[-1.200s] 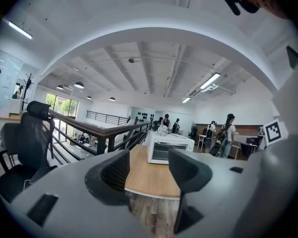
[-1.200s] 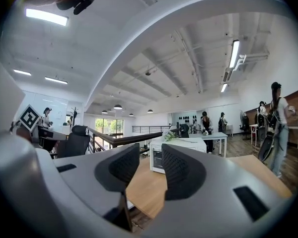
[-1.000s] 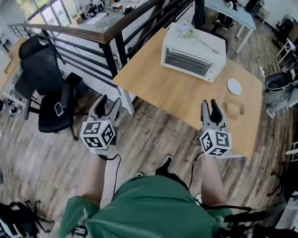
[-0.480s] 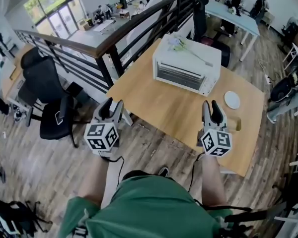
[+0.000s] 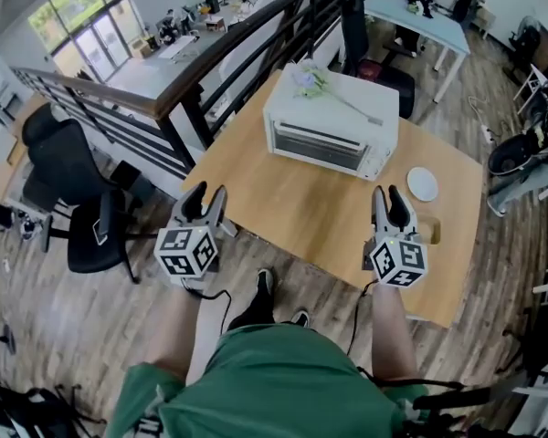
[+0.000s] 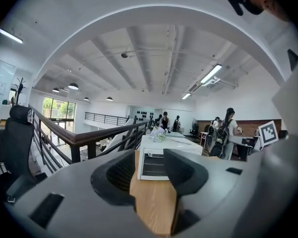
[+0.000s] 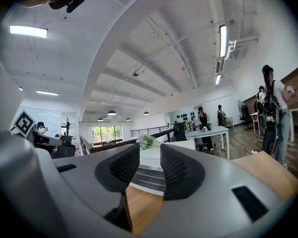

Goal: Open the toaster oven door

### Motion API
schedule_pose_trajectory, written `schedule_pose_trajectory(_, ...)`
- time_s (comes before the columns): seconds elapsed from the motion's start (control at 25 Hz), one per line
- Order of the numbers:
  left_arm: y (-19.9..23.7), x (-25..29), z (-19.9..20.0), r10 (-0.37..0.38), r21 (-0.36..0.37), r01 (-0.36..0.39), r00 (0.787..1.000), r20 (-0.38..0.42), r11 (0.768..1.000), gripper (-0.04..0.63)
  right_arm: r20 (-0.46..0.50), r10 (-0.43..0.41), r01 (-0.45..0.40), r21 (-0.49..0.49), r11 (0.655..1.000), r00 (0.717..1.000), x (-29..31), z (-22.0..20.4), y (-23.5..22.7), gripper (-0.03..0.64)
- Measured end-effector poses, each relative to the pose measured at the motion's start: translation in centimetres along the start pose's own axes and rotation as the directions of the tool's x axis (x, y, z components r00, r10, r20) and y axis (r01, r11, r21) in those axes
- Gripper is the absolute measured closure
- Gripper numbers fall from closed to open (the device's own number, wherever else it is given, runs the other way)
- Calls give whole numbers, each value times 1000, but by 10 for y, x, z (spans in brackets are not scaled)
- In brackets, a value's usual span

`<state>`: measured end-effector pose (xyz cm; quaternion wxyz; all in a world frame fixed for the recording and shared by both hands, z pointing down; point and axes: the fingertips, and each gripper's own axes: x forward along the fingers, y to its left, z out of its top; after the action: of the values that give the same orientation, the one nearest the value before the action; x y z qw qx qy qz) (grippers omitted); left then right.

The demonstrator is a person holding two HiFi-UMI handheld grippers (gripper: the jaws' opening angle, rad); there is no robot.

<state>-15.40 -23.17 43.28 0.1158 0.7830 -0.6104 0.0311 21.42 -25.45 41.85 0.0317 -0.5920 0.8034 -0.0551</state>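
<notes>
A white toaster oven (image 5: pixel 329 135) stands at the far side of a wooden table (image 5: pixel 292 203), door shut, with a flower sprig (image 5: pixel 312 80) lying on its top. My left gripper (image 5: pixel 202 199) hovers open over the table's near left edge, well short of the oven. The right gripper (image 5: pixel 390 199) is held open over the near right part of the table, nothing between its jaws. In the left gripper view the oven (image 6: pixel 155 164) shows between the jaws of that gripper (image 6: pixel 150 171). The right gripper view shows the oven (image 7: pixel 150 171) through a narrower gap of its gripper (image 7: pixel 149 166).
A small white plate (image 5: pixel 422 184) and a tan block (image 5: pixel 429 229) lie on the table's right side. A dark railing (image 5: pixel 210 71) runs along the table's left, a black office chair (image 5: pixel 73 181) below it. A pale table (image 5: pixel 411 16) and people stand behind.
The person has stepped toward the table, so the oven sits nearer and more to the left in view. Both grippers kept their pose and stayed open.
</notes>
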Motion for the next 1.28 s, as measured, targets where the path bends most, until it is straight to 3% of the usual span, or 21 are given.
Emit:
schedule_pose_trajectory(0.4,48,112,18,-102,-48,102,995,1,994,402,-54,-150,149,-28,988,987,86,-5,-41,476)
schedule_pose_trajectory(0.8,122,185,12,-93,-76,89,994,-51,993,402,-175,-260,277,77,958,950,168,-57,-79,476)
schedule_pose_trajectory(0.92,133,198,8,-96,-81,91,993,-65,993,402,-182,-270,285,62,957,945,180,-62,-76,476)
schedule_pose_trajectory(1.08,146,214,0,-93,-90,85,992,-85,992,402,-178,-232,229,-37,973,956,203,-61,-52,476)
schedule_pose_trajectory(1.28,151,223,-8,-102,-101,92,989,-104,991,402,-224,-258,264,0,964,940,213,-77,-54,474)
